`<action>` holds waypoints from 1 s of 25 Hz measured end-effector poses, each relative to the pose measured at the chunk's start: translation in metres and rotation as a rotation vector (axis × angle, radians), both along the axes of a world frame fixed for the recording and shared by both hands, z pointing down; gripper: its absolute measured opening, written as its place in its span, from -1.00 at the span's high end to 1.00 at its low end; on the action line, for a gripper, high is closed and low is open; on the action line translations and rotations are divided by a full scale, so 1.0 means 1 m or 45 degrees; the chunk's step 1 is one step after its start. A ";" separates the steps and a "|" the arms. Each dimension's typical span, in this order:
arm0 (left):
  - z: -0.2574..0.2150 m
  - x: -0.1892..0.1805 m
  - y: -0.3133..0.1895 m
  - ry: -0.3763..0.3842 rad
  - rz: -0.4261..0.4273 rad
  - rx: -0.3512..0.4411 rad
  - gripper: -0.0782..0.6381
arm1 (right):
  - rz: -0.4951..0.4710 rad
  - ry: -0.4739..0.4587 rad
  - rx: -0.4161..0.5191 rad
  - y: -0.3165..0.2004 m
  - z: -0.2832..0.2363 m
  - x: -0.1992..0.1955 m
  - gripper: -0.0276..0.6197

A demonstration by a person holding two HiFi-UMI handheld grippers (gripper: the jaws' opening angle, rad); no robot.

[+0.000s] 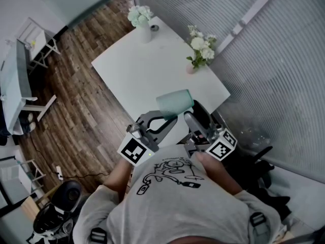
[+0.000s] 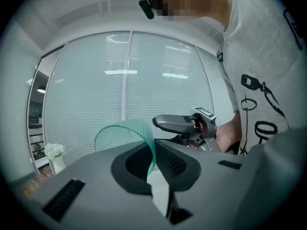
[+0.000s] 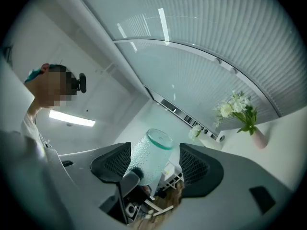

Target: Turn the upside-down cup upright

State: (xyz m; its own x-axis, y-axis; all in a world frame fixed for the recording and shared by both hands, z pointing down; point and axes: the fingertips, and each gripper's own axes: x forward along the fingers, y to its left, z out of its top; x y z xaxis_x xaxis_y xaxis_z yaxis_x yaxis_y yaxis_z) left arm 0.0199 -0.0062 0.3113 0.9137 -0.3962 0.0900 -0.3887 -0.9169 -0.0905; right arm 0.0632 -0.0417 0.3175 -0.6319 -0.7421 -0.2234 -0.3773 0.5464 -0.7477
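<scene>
A teal dimpled glass cup (image 1: pixel 175 103) hangs tilted in the air over the near edge of the white table (image 1: pixel 137 75). My left gripper (image 1: pixel 170 117) is shut on the cup's wall at its rim. In the left gripper view the rim (image 2: pixel 122 131) arches out from between the closed pads (image 2: pixel 136 162). My right gripper (image 1: pixel 194 112) stands open beside the cup. In the right gripper view the cup (image 3: pixel 149 155) sits between the wide-apart pads (image 3: pixel 115 164) without being pressed, and the left gripper's finger (image 3: pixel 130 176) grips its lower end.
Two vases of white flowers stand on the table, one at the far end (image 1: pixel 142 22) and one near the blinds (image 1: pixel 200 50), with a small roll (image 1: pixel 154 28) by the far vase. Window blinds run along the right. Wooden floor (image 1: pixel 76 95) lies to the left.
</scene>
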 end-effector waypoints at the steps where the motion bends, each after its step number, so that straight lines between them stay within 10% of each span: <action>1: 0.000 -0.001 0.000 -0.002 -0.001 -0.002 0.74 | 0.005 0.042 0.020 0.000 -0.001 0.000 -0.09; 25: -0.001 -0.007 -0.009 0.001 -0.022 -0.004 0.74 | 0.046 1.473 0.743 0.020 -0.005 -0.019 -0.09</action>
